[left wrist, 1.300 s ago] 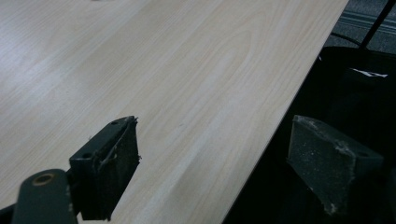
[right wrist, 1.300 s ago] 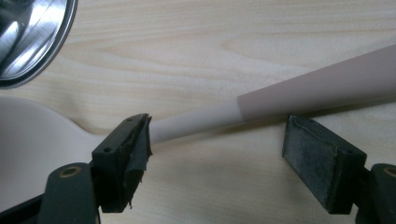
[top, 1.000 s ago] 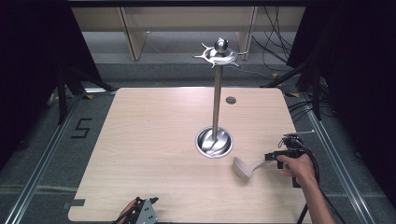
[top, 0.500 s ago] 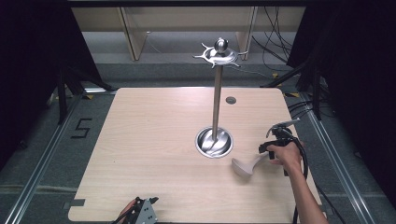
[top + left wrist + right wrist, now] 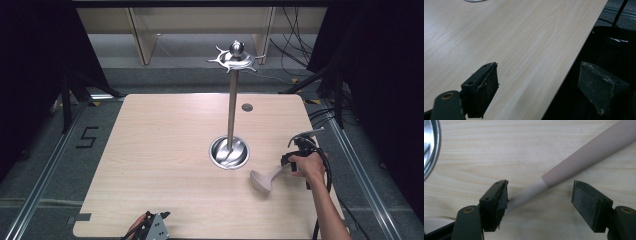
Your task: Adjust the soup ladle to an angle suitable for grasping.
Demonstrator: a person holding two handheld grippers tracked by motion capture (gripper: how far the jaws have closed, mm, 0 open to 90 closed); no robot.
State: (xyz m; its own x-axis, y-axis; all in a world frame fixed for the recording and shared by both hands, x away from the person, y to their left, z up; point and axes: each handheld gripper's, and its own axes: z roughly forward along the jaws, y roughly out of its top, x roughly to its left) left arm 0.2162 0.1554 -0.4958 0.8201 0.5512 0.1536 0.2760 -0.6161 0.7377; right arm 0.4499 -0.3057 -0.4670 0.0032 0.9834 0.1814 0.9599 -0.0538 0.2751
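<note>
Right claw (image 5: 539, 200) now straddles the spoon handle (image 5: 584, 157), jaws apart.

The right gripper (image 5: 539, 202) points down at the wooden desk (image 5: 499, 150), its two black jaws spread wide apart. A spoon handle (image 5: 584, 157) lies slantwise between them, dusky pink at the upper right and paler beige toward the lower left, where it touches the left jaw. A shiny metal base (image 5: 430, 147) curves in at the upper left edge.
</note>
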